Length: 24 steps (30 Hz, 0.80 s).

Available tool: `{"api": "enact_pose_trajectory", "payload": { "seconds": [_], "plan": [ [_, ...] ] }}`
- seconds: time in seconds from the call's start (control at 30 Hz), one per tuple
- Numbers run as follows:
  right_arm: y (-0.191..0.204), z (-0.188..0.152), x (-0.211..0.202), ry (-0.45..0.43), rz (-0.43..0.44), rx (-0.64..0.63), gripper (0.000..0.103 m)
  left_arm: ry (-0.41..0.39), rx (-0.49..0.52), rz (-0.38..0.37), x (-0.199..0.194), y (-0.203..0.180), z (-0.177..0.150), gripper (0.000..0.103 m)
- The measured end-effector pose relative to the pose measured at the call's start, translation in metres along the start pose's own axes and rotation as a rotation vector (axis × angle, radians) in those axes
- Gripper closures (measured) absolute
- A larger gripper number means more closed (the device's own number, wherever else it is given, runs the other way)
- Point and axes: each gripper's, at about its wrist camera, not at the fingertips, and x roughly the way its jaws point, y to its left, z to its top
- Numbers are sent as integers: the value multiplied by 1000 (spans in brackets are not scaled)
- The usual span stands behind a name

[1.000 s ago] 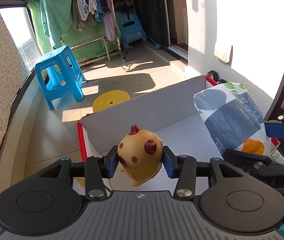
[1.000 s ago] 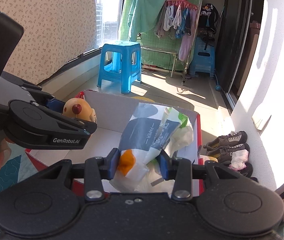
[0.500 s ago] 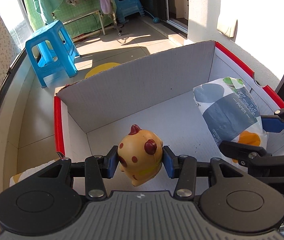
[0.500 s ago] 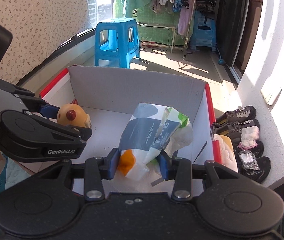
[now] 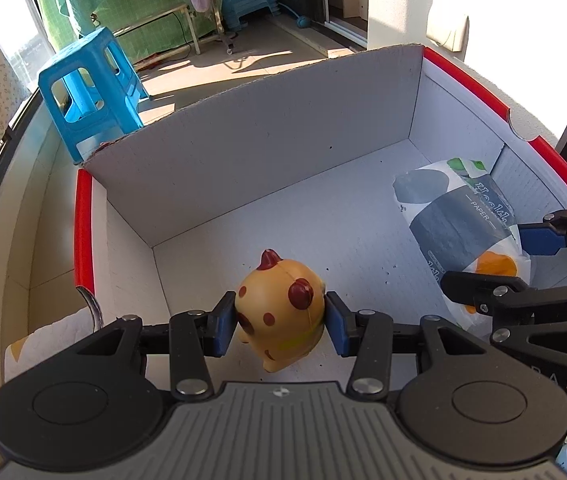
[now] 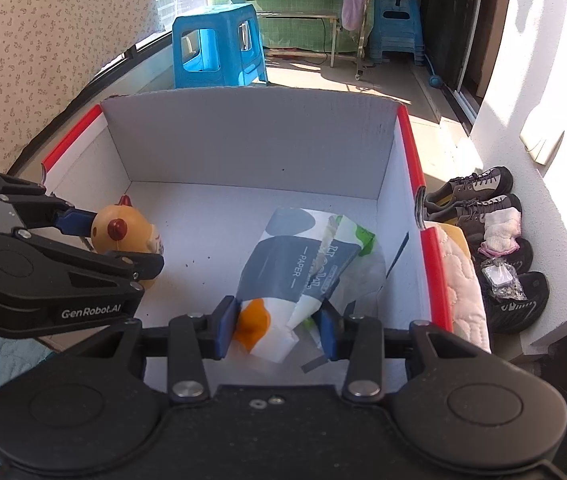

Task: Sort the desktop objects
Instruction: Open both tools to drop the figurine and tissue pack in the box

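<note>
My left gripper is shut on a yellow chicken toy with red spots, held inside the white cardboard box with red rims, near its left front. My right gripper is shut on a tissue paper pack, white and dark blue with an orange patch, low inside the box at its right side. In the right wrist view the left gripper and the toy show at the left. In the left wrist view the right gripper and the pack show at the right.
A blue plastic stool stands on the floor behind the box. Several shoes lie right of the box, by a quilted cloth. A drying rack with green cloth stands far back. A patterned wall is at the left.
Both grippers have moved forward and down into the box, still holding the toy and the paper pack. The box's floor now fills both views.
</note>
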Motion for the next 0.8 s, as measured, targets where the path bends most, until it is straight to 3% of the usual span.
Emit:
{"api": "enact_pose_trajectory", "payload": {
  "seconds": [0.17,0.3,0.6,0.8],
  "plan": [
    [0,2,1,11,7,7,60,-4,-19,13,-2,2,1,55],
    [-2,2,1,12,12,7,58,-21,-27,36,-5,5,1,43],
    [4,2,-19,-26,10,-12,43,-70,-54,34,-29,7,4,39],
    [4,0,-49,-70,11,-19,42,-102,-61,40,-59,3,2,39]
  ]
}}
